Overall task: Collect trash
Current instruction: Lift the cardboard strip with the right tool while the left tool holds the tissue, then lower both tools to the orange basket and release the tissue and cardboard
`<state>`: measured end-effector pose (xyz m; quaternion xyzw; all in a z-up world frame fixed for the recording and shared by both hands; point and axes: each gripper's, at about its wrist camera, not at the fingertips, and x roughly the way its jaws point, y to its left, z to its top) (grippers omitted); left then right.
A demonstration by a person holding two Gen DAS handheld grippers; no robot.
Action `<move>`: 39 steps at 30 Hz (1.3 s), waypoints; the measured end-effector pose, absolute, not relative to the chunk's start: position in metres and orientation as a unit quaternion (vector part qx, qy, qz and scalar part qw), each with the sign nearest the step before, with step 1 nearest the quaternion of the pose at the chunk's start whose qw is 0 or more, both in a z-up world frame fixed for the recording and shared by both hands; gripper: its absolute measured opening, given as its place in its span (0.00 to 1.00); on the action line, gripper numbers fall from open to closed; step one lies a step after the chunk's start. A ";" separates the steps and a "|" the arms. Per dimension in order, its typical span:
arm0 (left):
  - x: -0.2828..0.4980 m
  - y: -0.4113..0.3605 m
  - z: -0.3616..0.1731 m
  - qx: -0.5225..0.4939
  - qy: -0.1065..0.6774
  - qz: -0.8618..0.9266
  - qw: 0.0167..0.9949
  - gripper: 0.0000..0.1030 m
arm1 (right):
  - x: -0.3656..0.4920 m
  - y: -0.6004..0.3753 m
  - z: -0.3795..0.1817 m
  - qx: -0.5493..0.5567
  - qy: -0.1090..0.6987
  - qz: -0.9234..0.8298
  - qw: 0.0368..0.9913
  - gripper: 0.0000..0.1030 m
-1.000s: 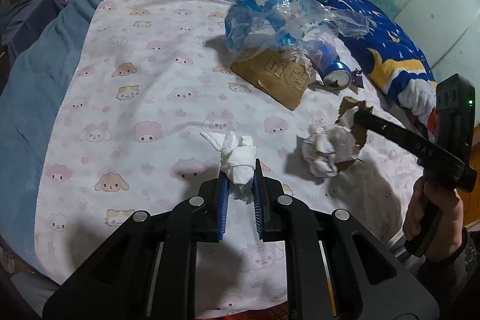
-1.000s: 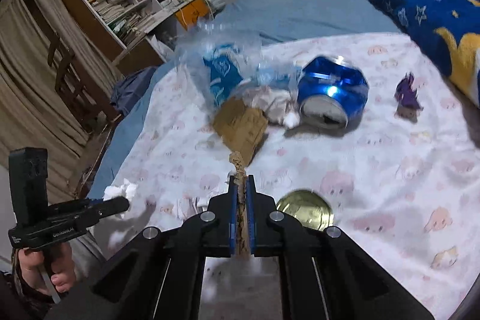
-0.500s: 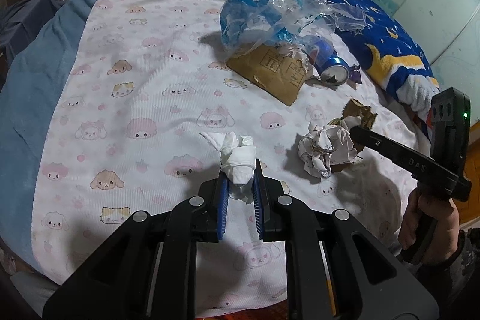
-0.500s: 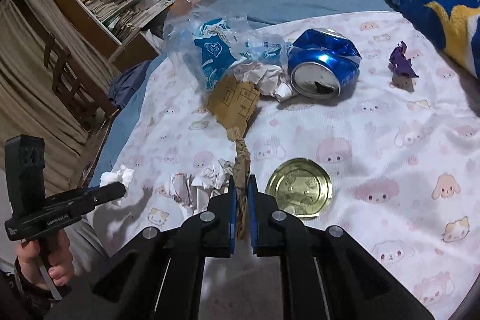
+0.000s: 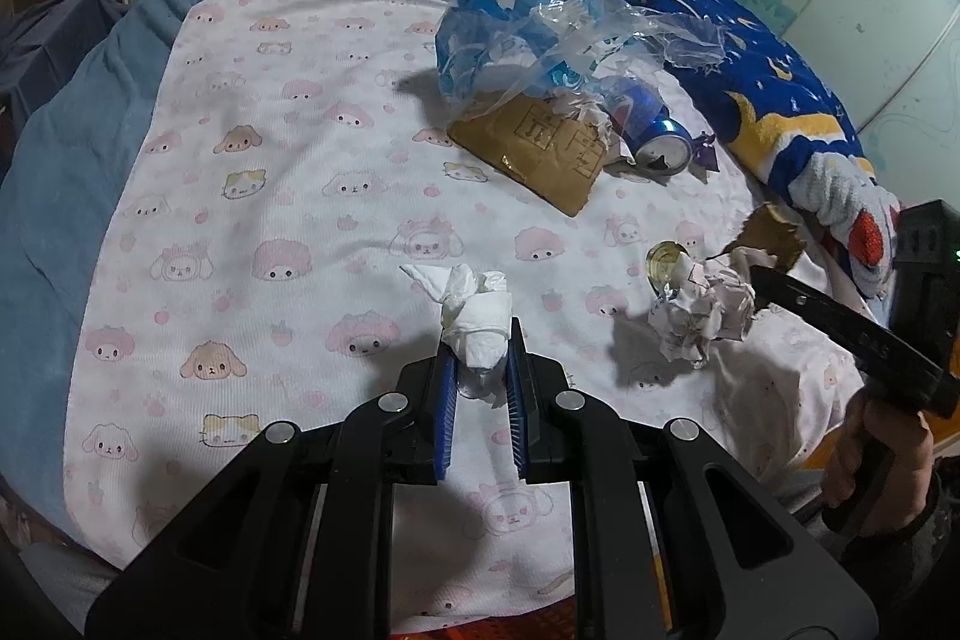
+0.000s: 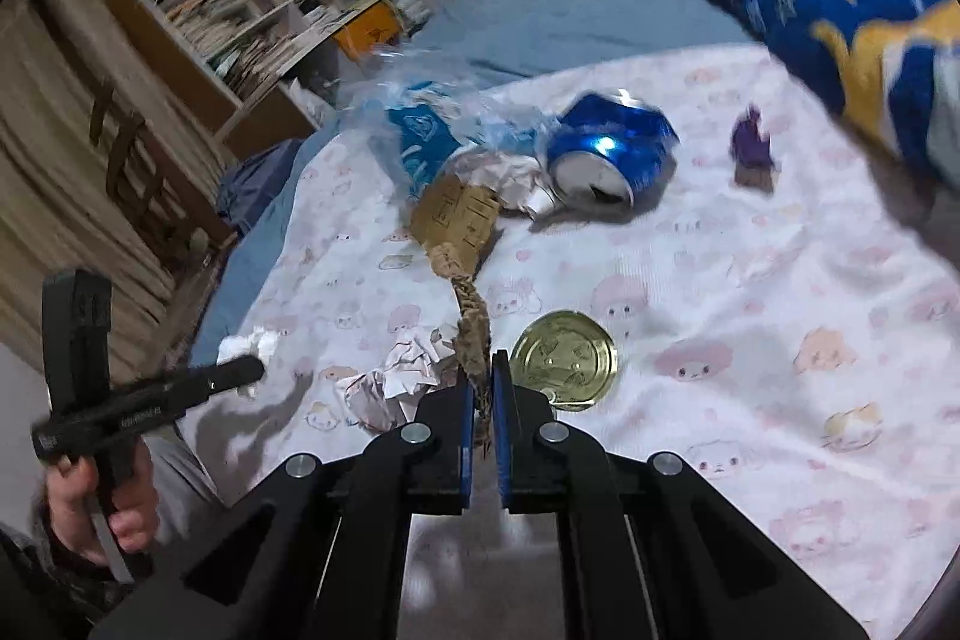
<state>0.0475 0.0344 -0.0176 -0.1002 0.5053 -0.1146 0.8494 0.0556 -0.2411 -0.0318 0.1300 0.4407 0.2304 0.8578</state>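
Observation:
My left gripper (image 5: 482, 349) is shut on a white tissue wad (image 5: 474, 316) above the cartoon-print sheet (image 5: 270, 196). My right gripper (image 6: 480, 379) is shut on a torn brown cardboard scrap (image 6: 471, 325), seen edge-on; it also shows in the left wrist view (image 5: 771, 235). A crumpled white paper ball (image 5: 705, 313) lies under the right gripper, left of it in the right wrist view (image 6: 402, 376). A gold metal lid (image 6: 564, 361), a crushed blue can (image 6: 612, 154), a flat cardboard piece (image 5: 534, 148) and a clear blue plastic bag (image 5: 540, 34) lie beyond.
A small purple wrapper (image 6: 750, 148) lies right of the can. A blue star-print blanket (image 5: 720, 52) is heaped along the right side of the bed. A bookshelf (image 6: 228, 16) and a wooden chair (image 6: 138, 178) stand off the left side.
My right gripper has drawn back toward the near edge with the cardboard scrap, uncovering the gold lid and paper ball. My left gripper still holds the tissue, nearly in place.

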 end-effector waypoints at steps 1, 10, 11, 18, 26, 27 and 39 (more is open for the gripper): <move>0.048 0.034 -0.017 -0.100 0.505 -0.115 0.849 0.14 | 0.053 -0.240 -0.028 0.128 0.440 0.233 0.857 0.07; 0.046 0.031 -0.015 -0.098 0.504 -0.119 0.850 0.14 | 0.019 -0.201 -0.005 -0.078 0.411 0.202 0.885 0.07; 0.046 0.032 -0.015 -0.099 0.503 -0.119 0.850 0.14 | 0.015 -0.197 -0.004 -0.102 0.407 0.200 0.885 0.07; 0.044 0.031 -0.011 -0.099 0.500 -0.123 0.851 0.14 | 0.010 -0.221 0.013 0.009 0.402 0.245 0.882 0.07; 0.017 0.023 0.024 -0.089 0.476 -0.150 0.862 0.13 | -0.023 -0.234 0.050 0.040 0.394 0.249 0.884 0.07; 0.010 0.021 0.029 -0.088 0.473 -0.155 0.863 0.13 | -0.032 -0.235 0.057 0.039 0.395 0.251 0.883 0.07; -0.110 -0.012 0.035 -0.023 0.521 -0.216 0.826 0.13 | -0.159 -0.248 0.069 0.072 0.455 0.245 0.853 0.06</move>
